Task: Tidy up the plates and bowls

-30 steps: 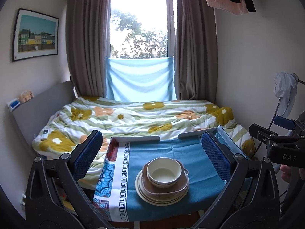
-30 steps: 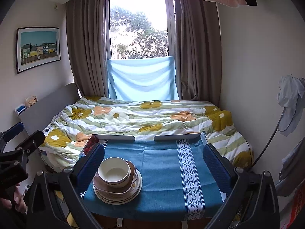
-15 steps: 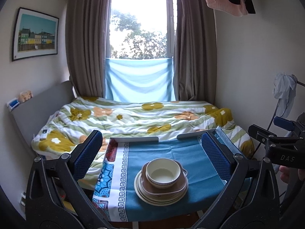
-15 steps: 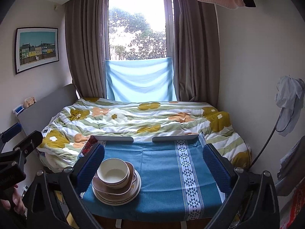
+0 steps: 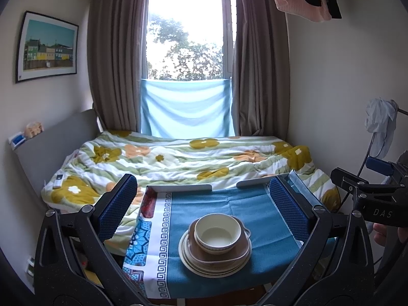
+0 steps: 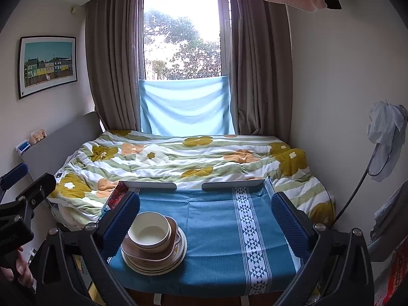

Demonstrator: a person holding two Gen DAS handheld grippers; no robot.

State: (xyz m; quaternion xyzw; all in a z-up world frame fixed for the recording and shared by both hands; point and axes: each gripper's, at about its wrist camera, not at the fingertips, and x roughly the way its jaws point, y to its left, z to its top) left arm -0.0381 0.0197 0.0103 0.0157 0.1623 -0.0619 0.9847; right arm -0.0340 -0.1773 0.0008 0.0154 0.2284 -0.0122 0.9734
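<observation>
nearest me, my left tongs (image 5: 204, 201) and right tongs (image 6: 205, 214) both stand wide apart, gripping nothing, hovering short of the desk (image 5: 255, 204). on its blue cloth a cream bowl (image 5: 218, 233) sits nested on a brown dish (image 5: 242, 251) atop stacked plates (image 5: 193, 262), apparently already gathered. bare cloth lies to the stack's right; low rails (image 6: 148, 185) edge the far side, then the bed (image 6: 191, 158).

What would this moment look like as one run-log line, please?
left gripper: open | right gripper: open | bowl: on plates
</observation>
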